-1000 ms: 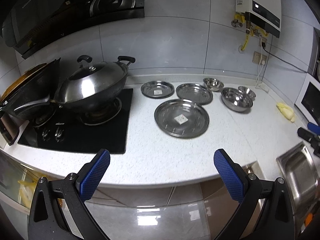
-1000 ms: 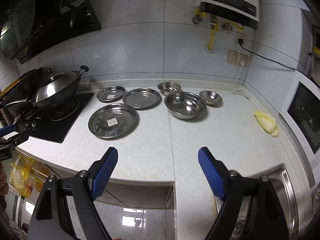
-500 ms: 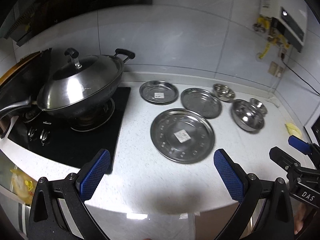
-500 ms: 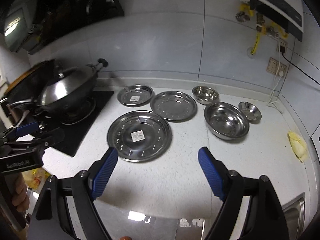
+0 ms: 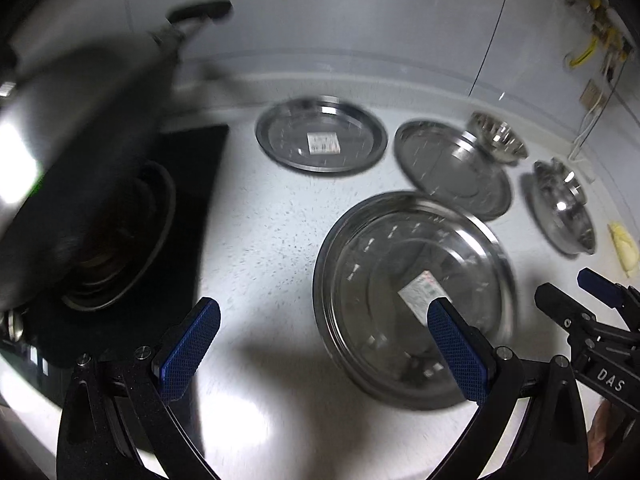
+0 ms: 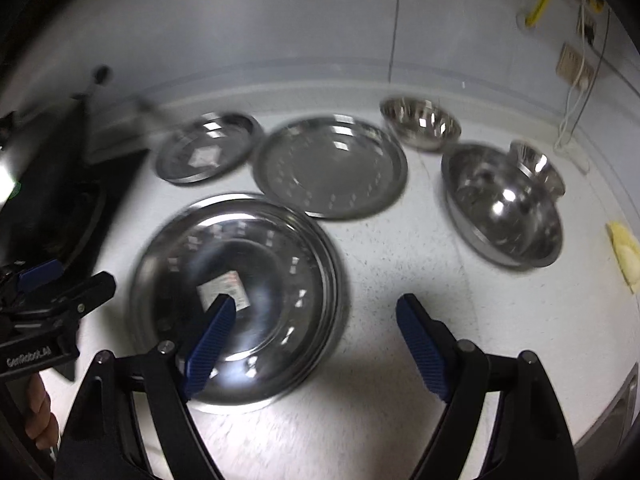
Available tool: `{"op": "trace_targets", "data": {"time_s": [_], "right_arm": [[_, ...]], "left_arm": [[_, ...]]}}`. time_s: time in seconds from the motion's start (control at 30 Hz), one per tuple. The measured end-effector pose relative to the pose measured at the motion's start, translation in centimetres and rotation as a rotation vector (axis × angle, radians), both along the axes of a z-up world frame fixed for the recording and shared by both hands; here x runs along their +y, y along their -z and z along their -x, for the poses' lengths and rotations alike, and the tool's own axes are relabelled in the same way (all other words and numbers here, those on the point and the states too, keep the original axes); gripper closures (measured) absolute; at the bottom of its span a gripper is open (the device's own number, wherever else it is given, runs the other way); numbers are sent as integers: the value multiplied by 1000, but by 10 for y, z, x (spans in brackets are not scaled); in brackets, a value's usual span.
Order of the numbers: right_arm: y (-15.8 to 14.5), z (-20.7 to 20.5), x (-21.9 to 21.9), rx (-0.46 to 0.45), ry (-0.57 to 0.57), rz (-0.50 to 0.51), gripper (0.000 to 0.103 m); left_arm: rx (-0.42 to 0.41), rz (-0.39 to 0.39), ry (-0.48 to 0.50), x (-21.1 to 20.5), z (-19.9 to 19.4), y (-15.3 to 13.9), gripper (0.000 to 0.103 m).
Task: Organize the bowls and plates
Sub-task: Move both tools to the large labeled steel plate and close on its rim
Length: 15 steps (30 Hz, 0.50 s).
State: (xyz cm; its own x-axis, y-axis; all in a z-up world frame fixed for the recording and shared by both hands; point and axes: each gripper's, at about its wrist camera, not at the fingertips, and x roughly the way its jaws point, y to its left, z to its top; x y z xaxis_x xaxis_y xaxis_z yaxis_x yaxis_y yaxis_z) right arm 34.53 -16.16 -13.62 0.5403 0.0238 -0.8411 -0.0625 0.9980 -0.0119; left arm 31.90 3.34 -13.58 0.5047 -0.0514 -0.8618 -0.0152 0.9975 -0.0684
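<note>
- Speckled white stone makes up the surface (image 6: 400,264), backed by pale grey wall tiles (image 6: 280,32); both views are smeared by motion blur.
- Nearest the cameras lies the large plate (image 6: 256,264), a round stainless steel dish with a raised rim, rows of small stamped marks around its floor and a white paper label stuck near its middle.
- Behind it, toward the wall, sits the medium plate (image 6: 332,168), flat and shiny with the same stamped dots; its front edge lies just beside the large plate's rim.
- To the left of that one is the small plate (image 6: 206,152), also steel, with a pale label at its centre, close to the black cooktop (image 5: 120,216).
- On the right stands the large bowl (image 6: 504,208), deep and mirror-bright, with the smallest bowl (image 6: 536,164) just behind its far rim; whether they touch I cannot tell.
- A mid-sized bowl (image 6: 420,122) stands near the wall behind the medium plate.
- A lidded steel wok (image 5: 68,132) looms over the cooktop at the left.
- A yellow cloth (image 6: 624,252) lies at the right edge.
- Left gripper (image 5: 320,356) hangs above the surface with its blue pads spread wide, holding nothing.
- Right gripper (image 6: 316,344) is likewise spread wide and empty, its left pad over the large plate.
</note>
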Motion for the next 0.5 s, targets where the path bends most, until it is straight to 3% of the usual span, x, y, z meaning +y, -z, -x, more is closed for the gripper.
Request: {"op": "trace_targets", "data": {"time_s": [0.23, 0.5], "right_arm": [[43, -32, 5, 67, 18, 39, 21], [65, -45, 3, 98, 30, 38, 21]], "left_arm": [[96, -11, 25, -2, -29, 52, 1], [99, -28, 41, -3, -40, 63, 1]]}}
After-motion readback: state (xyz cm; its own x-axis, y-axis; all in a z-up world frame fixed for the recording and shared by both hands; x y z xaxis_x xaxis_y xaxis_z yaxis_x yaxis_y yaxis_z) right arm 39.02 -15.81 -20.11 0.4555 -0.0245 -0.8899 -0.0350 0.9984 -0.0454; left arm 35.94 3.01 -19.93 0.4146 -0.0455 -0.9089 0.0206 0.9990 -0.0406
